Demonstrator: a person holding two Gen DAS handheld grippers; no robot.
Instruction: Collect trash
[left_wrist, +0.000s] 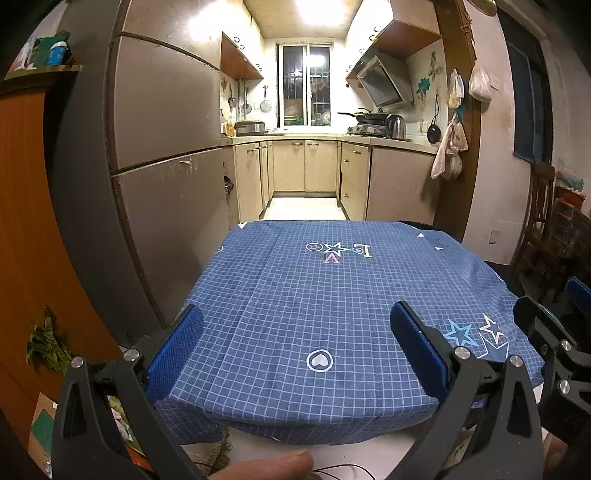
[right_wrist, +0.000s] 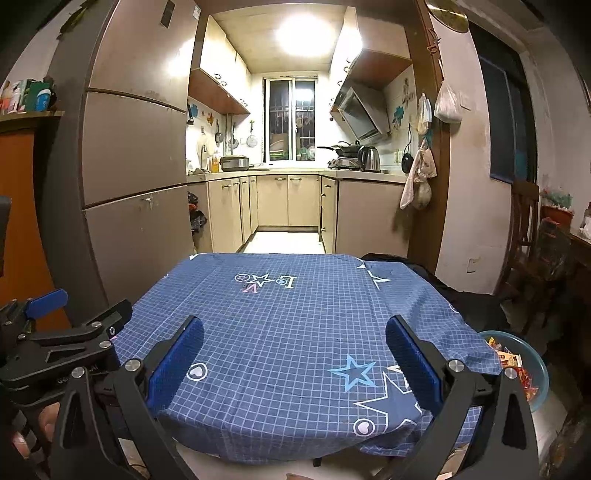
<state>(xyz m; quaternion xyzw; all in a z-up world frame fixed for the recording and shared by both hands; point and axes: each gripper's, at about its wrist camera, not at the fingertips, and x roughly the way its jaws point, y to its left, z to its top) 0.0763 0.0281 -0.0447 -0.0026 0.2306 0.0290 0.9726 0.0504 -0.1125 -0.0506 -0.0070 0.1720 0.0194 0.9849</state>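
A table under a blue checked cloth fills both views, and I see no loose trash on the cloth. My left gripper hovers over the near edge, open, with nothing between its blue pads. My right gripper is held beside it over the same edge, also open and holding nothing. Each shows in the other's view: the right gripper at the right edge, the left gripper at the left. A teal bin below the table's right side holds colourful wrappers.
A tall fridge stands left of the table, the kitchen counter beyond it. Wooden chairs stand to the right. Papers and cardboard lie on the floor at the lower left. A person's finger shows at the bottom.
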